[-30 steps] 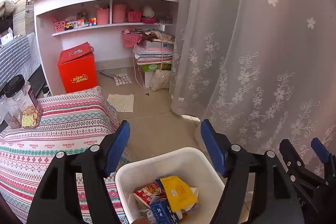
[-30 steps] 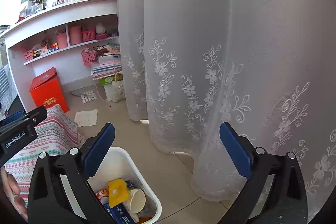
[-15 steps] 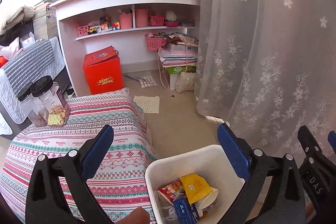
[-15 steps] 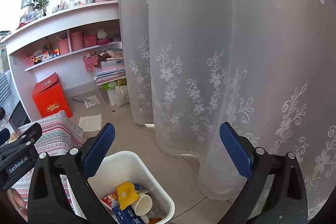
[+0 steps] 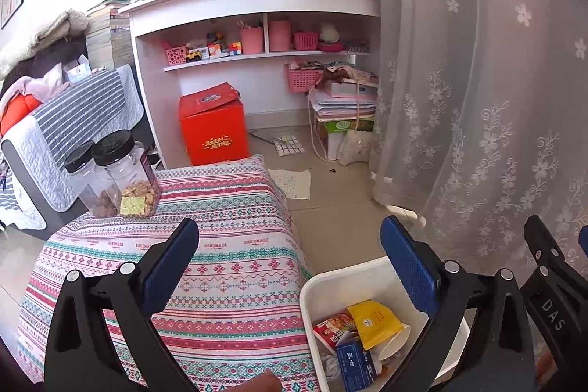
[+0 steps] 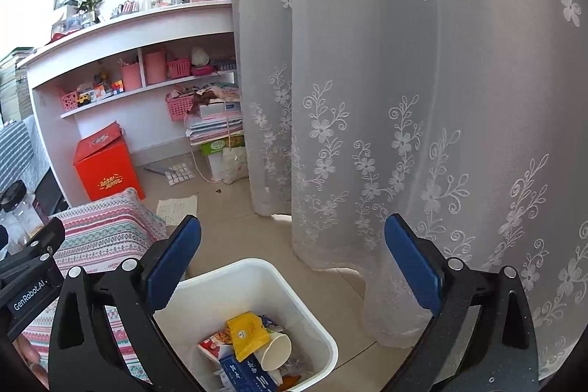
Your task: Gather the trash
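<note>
A white trash bin (image 5: pixel 341 281) (image 6: pixel 235 278) stands on the floor beside the low table. It holds trash: a yellow packet (image 5: pixel 373 322) (image 6: pixel 246 335), a red wrapper (image 5: pixel 332 326), a blue carton (image 5: pixel 354 362) (image 6: pixel 246 373) and a paper cup (image 6: pixel 275 351). My left gripper (image 5: pixel 290 263) is open and empty, above the table's edge and the bin. My right gripper (image 6: pixel 292 256) is open and empty, above the bin's far rim.
A striped cloth covers the low table (image 5: pixel 205 245), with two black-lidded jars (image 5: pixel 125 171) at its far left. A lace curtain (image 6: pixel 404 98) hangs close on the right. A red box (image 5: pixel 213 127), white shelves (image 5: pixel 257 24) and a paper sheet (image 5: pixel 294 182) lie beyond.
My left gripper has opened wider and swung left, bringing more of the table and jars into view. My right gripper has stayed open and drifted slightly over the bin.
</note>
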`<state>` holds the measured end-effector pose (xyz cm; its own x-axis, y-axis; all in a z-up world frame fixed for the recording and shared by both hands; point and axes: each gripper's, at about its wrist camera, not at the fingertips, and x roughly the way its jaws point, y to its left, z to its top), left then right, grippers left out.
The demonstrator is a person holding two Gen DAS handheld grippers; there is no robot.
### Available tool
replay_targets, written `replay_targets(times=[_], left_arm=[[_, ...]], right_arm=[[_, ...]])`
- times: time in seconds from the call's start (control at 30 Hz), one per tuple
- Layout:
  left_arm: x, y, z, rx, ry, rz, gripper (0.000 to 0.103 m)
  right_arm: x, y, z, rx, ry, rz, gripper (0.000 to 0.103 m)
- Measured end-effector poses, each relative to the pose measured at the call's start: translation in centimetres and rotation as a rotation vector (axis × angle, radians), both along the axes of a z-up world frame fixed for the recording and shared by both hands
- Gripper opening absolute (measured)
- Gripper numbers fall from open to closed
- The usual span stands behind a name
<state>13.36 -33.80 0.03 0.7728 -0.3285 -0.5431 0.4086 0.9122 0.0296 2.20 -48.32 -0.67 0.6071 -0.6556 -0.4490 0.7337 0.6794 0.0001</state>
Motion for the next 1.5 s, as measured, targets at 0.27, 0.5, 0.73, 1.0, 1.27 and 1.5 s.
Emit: replay_targets(times=[0.27, 0.5, 0.73, 1.0, 1.27, 1.5], left_arm=[[0.0, 3.1, 0.1, 0.021, 0.009, 0.062, 0.096], [-0.4, 6.0, -0.3, 0.04, 0.04, 0.102, 0.096], [-0.6, 8.7, -0.3, 0.052, 0.049, 0.137, 0.096], [-0.2, 11.6, -0.8, 0.059, 0.073, 0.184, 0.096], [1.0, 14.2, -1.5, 0.041, 0.124, 0.225, 0.096], [1.3, 15.5, -1.3, 0.03, 0.125, 0.246, 0.096]], right_arm=[[0.6, 2.2, 0.0, 0.005, 0.007, 0.073, 0.096], [1.1, 4.3, 0.2, 0.008, 0.012, 0.138, 0.096], [1.6, 6.8, 0.5, 0.003, 0.011, 0.204, 0.096], [2.4, 8.6, 0.3, -0.002, 0.029, 0.254, 0.096], [3.6, 10.3, -0.5, -0.003, 0.052, 0.296, 0.096], [4.7, 11.3, -0.9, 0.006, 0.058, 0.323, 0.096]])
